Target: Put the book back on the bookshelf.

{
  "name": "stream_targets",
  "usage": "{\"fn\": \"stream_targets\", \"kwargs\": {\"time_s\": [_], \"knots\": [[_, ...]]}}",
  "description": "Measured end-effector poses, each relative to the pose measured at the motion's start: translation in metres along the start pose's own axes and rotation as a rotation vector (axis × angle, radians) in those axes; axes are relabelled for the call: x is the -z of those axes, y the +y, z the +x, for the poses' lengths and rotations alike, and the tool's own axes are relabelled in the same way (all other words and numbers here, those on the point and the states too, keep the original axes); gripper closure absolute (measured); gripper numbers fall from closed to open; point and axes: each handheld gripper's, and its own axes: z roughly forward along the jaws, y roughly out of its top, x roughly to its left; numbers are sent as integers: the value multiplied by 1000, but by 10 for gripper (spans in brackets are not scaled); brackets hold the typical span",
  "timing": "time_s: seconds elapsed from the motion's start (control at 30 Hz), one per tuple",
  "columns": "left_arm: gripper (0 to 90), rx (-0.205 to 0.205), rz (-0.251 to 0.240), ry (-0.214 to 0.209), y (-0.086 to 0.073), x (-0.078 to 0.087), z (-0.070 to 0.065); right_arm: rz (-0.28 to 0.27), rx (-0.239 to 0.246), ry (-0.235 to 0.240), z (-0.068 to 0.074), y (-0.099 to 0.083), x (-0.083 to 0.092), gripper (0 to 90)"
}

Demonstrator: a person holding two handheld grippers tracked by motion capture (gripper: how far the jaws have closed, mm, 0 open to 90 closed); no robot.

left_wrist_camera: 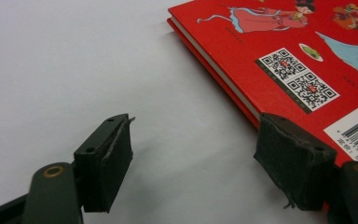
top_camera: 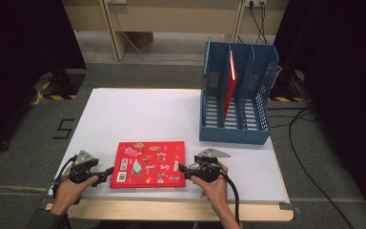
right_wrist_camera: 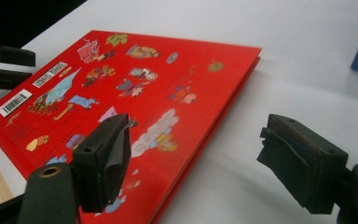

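A red picture book (top_camera: 147, 163) (left_wrist_camera: 279, 51) (right_wrist_camera: 121, 88) lies flat near the front of the white table (top_camera: 138, 114), back cover up with QR codes and a barcode. My left gripper (top_camera: 109, 171) (left_wrist_camera: 193, 158) sits at the book's left edge. Its jaws stand apart, one over bare table and the other over the book's near corner, with no pad pressing on it. At the book's right edge, my right gripper (top_camera: 180, 168) (right_wrist_camera: 196, 154) is open. One of its jaws hangs over the cover and the other over the table.
A blue slotted file rack (top_camera: 233, 133) stands at the back right of the table with a second red book (top_camera: 229, 81) upright in one slot. The table's wooden front edge (top_camera: 171, 210) lies just below my hands. Cables (top_camera: 310, 157) trail on the floor at the right.
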Motion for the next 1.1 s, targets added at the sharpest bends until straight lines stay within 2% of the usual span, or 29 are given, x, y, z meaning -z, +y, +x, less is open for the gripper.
{"fn": "stream_targets", "kwargs": {"time_s": [0.13, 0.23, 0.4, 0.6, 0.67, 0.73, 0.83, 0.93, 1.1], "knots": [[256, -26, 0, -1, 0, 1, -6, 23, 4, 7, 3, -2, -5, 241], [256, -36, 0, -16, 0, 0, -11, 34, 5, 5, 2, -2, -7, 239], [251, -59, 1, -38, 1, -1, -19, 46, -26, 16, 0, -5, -11, 238], [215, -78, 0, -49, 1, -2, -23, 52, -26, 7, -3, -6, -12, 237], [173, -76, 8, -54, 1, -3, -22, 53, -31, 10, -4, -6, -12, 236], [170, -67, 2, -49, 2, -2, -20, 61, -29, 11, -4, -7, -13, 236], [170, -45, -27, -44, 3, 0, -18, 62, -29, 13, -4, -7, -14, 236], [169, -9, -59, -62, 5, 3, -17, 64, -34, 15, -4, -7, -13, 236], [165, -21, -61, -81, 6, 2, -22, 66, -41, 19, -4, -7, -14, 235]]}}
